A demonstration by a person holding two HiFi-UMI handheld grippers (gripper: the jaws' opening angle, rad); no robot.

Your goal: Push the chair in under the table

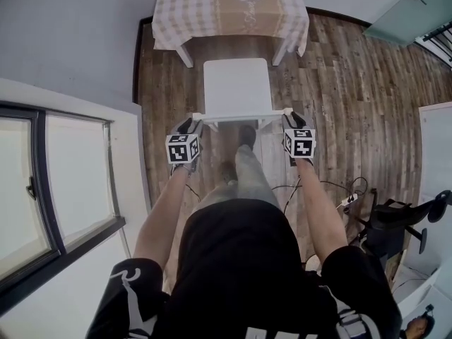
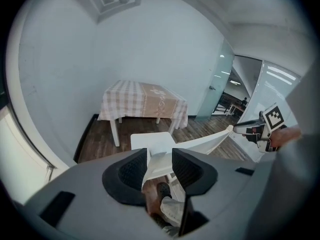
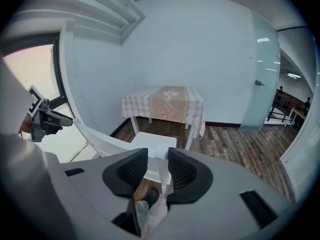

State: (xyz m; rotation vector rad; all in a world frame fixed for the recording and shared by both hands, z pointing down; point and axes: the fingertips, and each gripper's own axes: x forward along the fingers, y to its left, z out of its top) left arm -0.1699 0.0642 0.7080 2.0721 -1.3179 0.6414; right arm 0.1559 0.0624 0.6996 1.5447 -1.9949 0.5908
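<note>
two tongs [image 1: 192,124] [image 1: 291,119], one chair [image 1: 236,87], one table [image 1: 191,9]

chair [image 1: 236,87]: one | table [image 1: 184,54]: one | tablecloth [image 1: 212,6]: one | window [image 1: 42,189]: one | hand-held grippers: two, left [image 1: 194,121] and right [image 1: 291,116]

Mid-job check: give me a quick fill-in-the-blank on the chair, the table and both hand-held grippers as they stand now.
The chair in front of the cloth-covered table is ___ in colour.
The left hand-held gripper and the right hand-held gripper sit at opposite ends of the chair's ___.
The jaws of both stand ___, with a backrest corner between each pair.
Missing words: white; backrest; open.
</note>
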